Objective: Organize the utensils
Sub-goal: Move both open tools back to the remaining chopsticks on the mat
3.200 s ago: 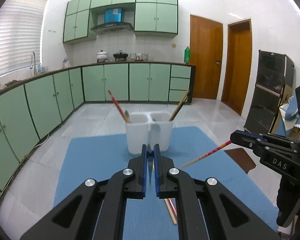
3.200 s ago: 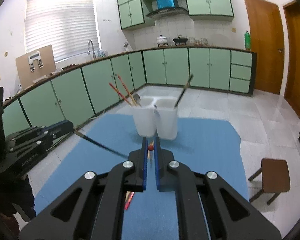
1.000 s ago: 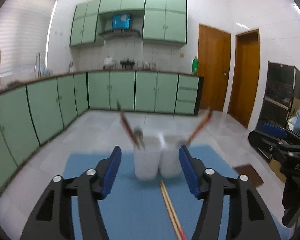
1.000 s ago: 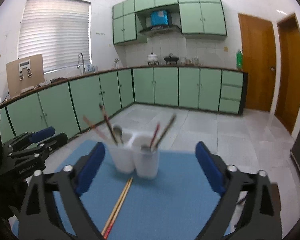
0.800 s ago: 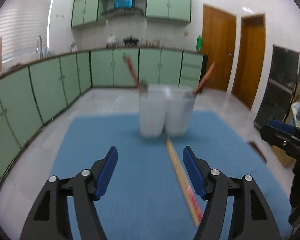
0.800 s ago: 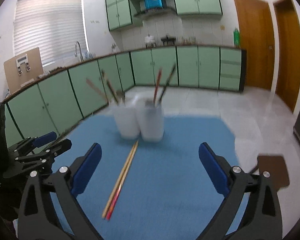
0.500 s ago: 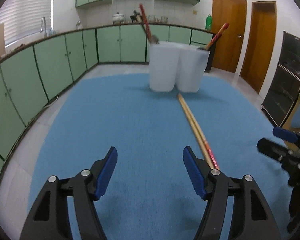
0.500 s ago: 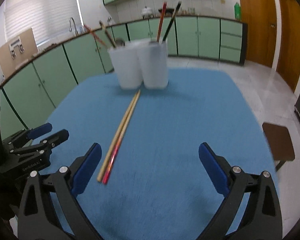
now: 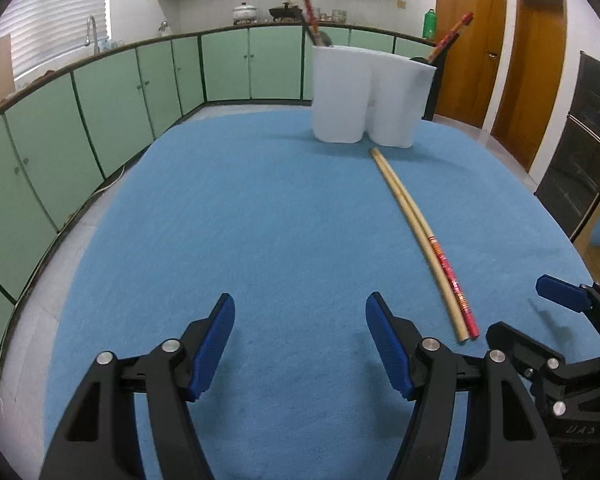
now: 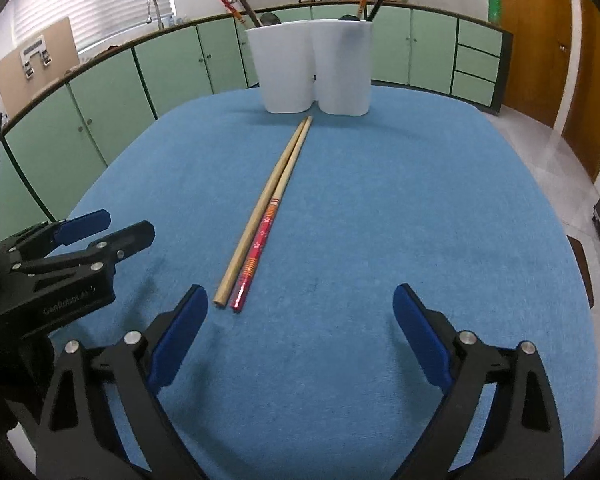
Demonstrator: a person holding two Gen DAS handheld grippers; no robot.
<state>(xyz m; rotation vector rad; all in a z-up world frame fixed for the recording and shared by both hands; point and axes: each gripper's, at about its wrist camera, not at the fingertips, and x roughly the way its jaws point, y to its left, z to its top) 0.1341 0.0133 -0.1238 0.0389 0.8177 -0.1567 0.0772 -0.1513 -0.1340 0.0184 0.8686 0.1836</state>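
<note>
A white two-compartment utensil holder (image 9: 366, 96) (image 10: 312, 70) stands at the far end of the blue mat, with chopsticks and a spoon sticking up from both compartments. Two chopsticks (image 9: 420, 236) (image 10: 266, 212), one plain wood and one with a red patterned end, lie side by side on the mat in front of it. My left gripper (image 9: 300, 344) is open and empty, low over the mat, left of the chopsticks. My right gripper (image 10: 300, 328) is open and empty, its left finger (image 10: 180, 332) close to the chopsticks' near ends.
The blue mat (image 9: 260, 220) covers a table. Green kitchen cabinets (image 9: 100, 92) run along the left and back. Wooden doors (image 9: 468, 40) and a dark cabinet (image 9: 580, 140) stand at the right. A brown stool (image 10: 580, 264) sits beyond the table's right edge.
Both grippers opened, having each held a chopstick, then dropped low toward the mat's near end. Another red chopstick and a dark one now stand in the holder.
</note>
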